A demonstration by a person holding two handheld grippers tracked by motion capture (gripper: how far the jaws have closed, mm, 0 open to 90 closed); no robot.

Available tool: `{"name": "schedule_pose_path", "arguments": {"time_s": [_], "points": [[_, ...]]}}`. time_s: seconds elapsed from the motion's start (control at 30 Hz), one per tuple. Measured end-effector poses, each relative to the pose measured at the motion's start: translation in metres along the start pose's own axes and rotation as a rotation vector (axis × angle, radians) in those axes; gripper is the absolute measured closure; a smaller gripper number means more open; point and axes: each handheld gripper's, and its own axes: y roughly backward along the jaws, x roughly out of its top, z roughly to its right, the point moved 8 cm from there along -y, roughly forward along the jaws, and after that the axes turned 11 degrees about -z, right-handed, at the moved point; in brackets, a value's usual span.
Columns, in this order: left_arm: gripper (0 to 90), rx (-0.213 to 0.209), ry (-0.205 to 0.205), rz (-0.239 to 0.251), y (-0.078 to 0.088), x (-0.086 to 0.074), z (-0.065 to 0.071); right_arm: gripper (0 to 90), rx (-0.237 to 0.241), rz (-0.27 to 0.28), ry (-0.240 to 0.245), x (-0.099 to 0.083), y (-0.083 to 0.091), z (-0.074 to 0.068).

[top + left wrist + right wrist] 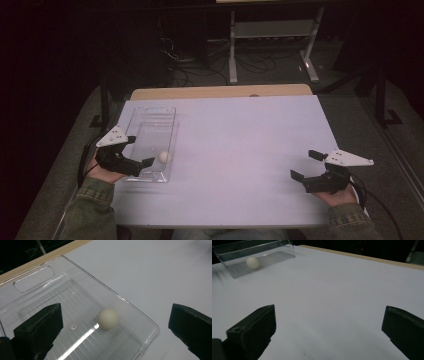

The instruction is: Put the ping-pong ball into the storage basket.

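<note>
A clear plastic bin [150, 116] lies at the table's left, with a white ball [163, 156] resting inside near its right wall and near end. My left gripper [139, 151] hovers open over the bin's near end, the ball just beyond its fingertips. In the left gripper view the ball [107, 319] sits between the spread jaws inside the bin [33, 279]. My right gripper [306, 164] is open and holds nothing above bare table at the right. Its view shows the bin [227, 251] and ball [252, 262] far off at upper left.
The white tabletop [240, 150] lies bare between the grippers, with a wooden strip [220, 92] along its far edge. Beyond stand a metal frame [272, 40] and floor cables. Green sleeves [90, 210] enter from the bottom.
</note>
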Motion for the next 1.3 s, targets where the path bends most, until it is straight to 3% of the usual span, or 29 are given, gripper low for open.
{"name": "schedule_pose_path", "arguments": {"time_s": [0.43,0.83,1.0,1.3], "points": [[0.0,-0.006,0.03,0.087,0.001,-0.01,0.0,0.0,-0.001,-0.004,0.0,0.0,0.0,0.0],[0.0,-0.009,0.037,0.11,-0.009,-0.026,0.005,0.0,0.003,-0.009,0.003,-0.001,-0.001,-0.001],[0.0,-0.002,0.058,0.154,-0.009,-0.03,0.005,0.0,0.008,-0.011,0.003,-0.001,-0.002,-0.001],[0.0,0.015,0.093,0.172,-0.009,-0.04,0.005,0.0,0.013,-0.009,0.004,-0.001,-0.002,-0.002]]}}
